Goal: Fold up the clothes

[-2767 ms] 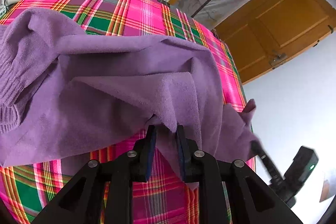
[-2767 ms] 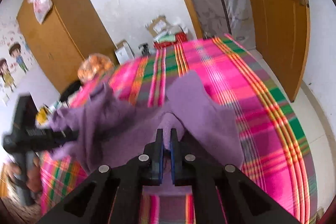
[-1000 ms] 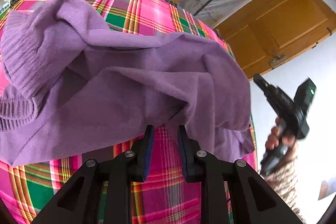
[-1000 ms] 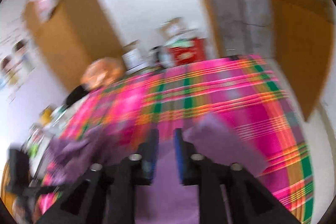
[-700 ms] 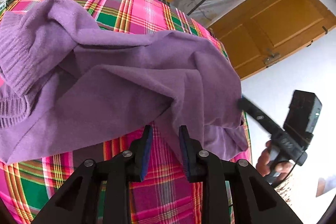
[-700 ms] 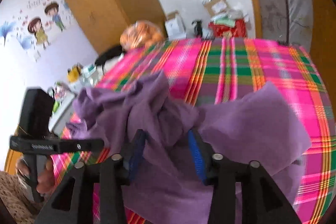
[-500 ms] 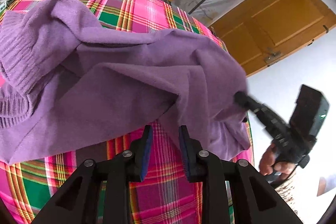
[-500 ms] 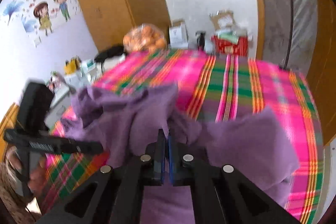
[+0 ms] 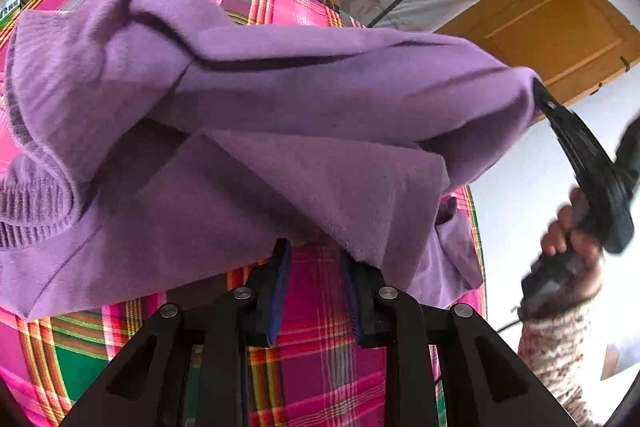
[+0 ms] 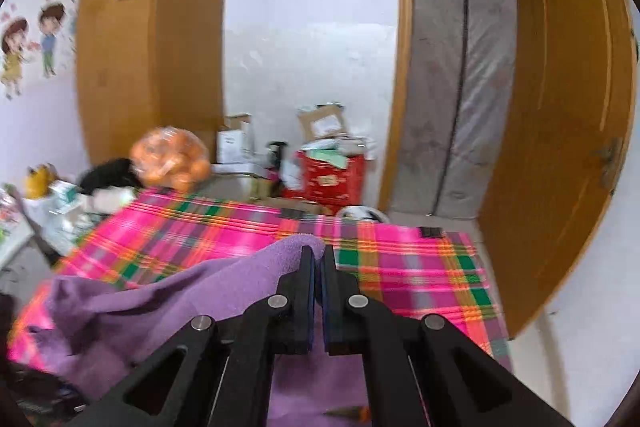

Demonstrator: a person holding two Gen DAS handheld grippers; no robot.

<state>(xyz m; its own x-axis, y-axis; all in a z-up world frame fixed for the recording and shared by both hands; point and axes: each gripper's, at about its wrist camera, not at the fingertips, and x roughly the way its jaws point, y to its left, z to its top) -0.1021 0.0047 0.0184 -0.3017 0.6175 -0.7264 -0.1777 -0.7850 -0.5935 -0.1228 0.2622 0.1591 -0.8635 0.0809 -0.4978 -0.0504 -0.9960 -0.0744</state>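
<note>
Pinching a fold of purple sweater (image 10: 168, 303) between closed jaws, the right gripper (image 10: 316, 259) holds it above the plaid bed (image 10: 400, 267). The left gripper (image 9: 314, 259), narrowly parted, grips nothing beneath the sweater's draped hem.

Left gripper (image 9: 314, 259): black angular arms, silver screws, blue pads. Right gripper (image 10: 316, 267) the same. Sleeve (image 9: 560, 355): speckled knit, dark cuff.

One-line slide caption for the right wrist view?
Right hand-held gripper shut on purple sweater, lifting it above the plaid bedspread.
</note>
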